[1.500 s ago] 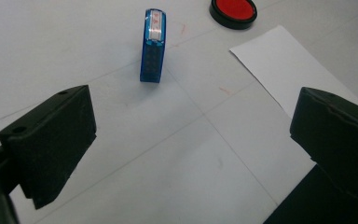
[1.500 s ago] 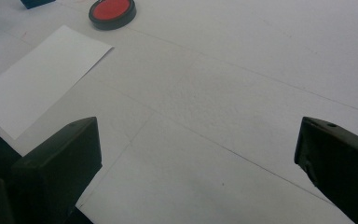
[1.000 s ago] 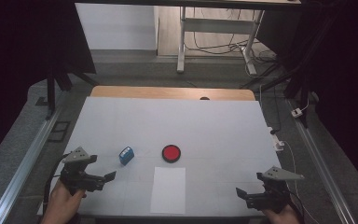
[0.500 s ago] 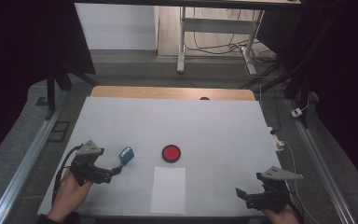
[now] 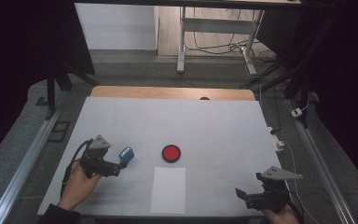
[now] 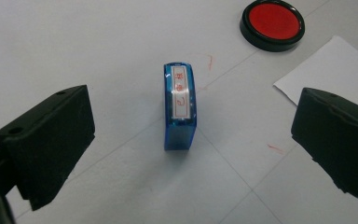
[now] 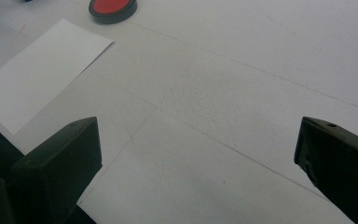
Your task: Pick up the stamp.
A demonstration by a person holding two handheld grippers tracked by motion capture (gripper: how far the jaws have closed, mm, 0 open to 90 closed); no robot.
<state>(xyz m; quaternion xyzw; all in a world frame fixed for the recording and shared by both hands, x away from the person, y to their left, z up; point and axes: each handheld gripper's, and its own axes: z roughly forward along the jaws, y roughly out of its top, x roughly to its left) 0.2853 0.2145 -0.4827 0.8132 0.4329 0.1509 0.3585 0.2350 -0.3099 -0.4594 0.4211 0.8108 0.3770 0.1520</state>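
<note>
Two grippers on the table here, and only one of them is doing anything. My left gripper (image 5: 114,169) is spread wide and lined up on the little blue stamp (image 5: 126,154), which lies on its side on the white table (image 5: 205,121), between the jaws but not touching either one. In the left gripper view the stamp (image 6: 180,106) sits dead centre in the gap with bare table on both sides, so nothing is grabbed yet.

The red ink pad (image 5: 171,152) is just to the right of the stamp, lid off as far as I can tell, and the white sheet of paper (image 5: 168,189) lies flat right below the pad, nearer my side. The sheet looks blank from up top, though there are a few faint red smudges on the table near the stamp.

My right gripper (image 5: 242,194) is parked at the near right corner, also wide open, holding nothing, well apart from everything.

So I'd say it's very early: approach is basically done, and the actual grab hasn't happened. My guess is what's left is closing on the stamp, lifting it, inking it on the pad, and pressing it onto the paper.
</note>
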